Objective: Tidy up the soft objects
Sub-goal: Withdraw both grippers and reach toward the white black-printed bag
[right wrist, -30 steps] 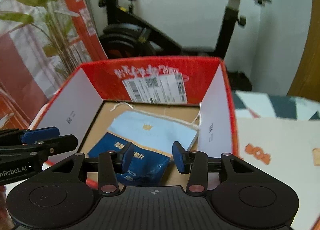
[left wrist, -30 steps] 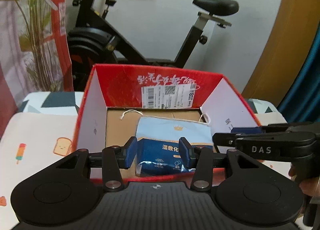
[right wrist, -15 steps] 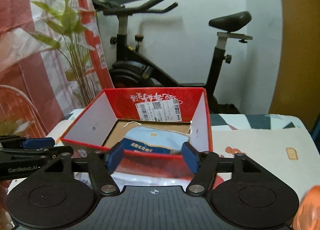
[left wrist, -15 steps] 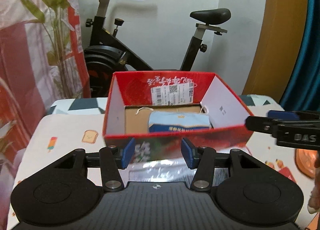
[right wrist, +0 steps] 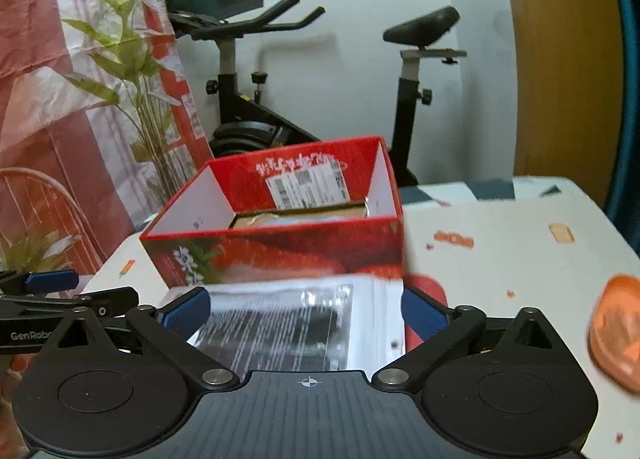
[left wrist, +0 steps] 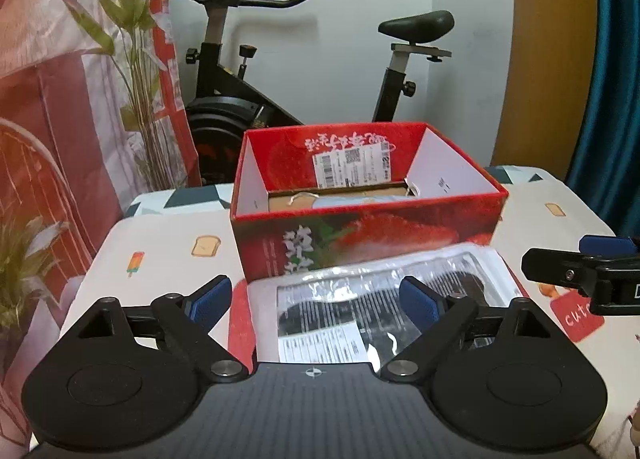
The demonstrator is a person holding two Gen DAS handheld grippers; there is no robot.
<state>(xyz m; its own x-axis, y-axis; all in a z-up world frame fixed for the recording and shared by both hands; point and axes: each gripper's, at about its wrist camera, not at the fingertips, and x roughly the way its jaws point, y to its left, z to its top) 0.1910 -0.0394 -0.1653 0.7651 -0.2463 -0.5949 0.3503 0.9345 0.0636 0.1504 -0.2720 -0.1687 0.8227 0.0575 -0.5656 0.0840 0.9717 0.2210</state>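
A red strawberry-print box (left wrist: 368, 235) stands on the table, and a light-blue pouch (left wrist: 360, 199) just shows over its front wall. In front of the box a clear plastic packet (left wrist: 360, 307) with dark contents and a white label lies flat. My left gripper (left wrist: 316, 295) hovers over the packet, jaws opening wide, pads touching nothing. My right gripper (right wrist: 304, 311) is over the same packet (right wrist: 288, 323), jaws also opening and empty. The box (right wrist: 280, 247) lies just beyond the right gripper. Each gripper shows in the other's view, the right gripper (left wrist: 576, 267) at the right edge and the left gripper (right wrist: 52, 283) at the left edge.
An orange soft object (right wrist: 616, 335) lies on the table at the right. The printed tablecloth (left wrist: 160, 255) covers the table. Behind the table stand an exercise bike (left wrist: 248, 111), a leafy plant (left wrist: 132, 59) and a red-and-white curtain (left wrist: 48, 99).
Both grippers have drawn back from inside the box and their jaws have spread wide. The blue pouch stays in the box. The clear packet has come into view below them.
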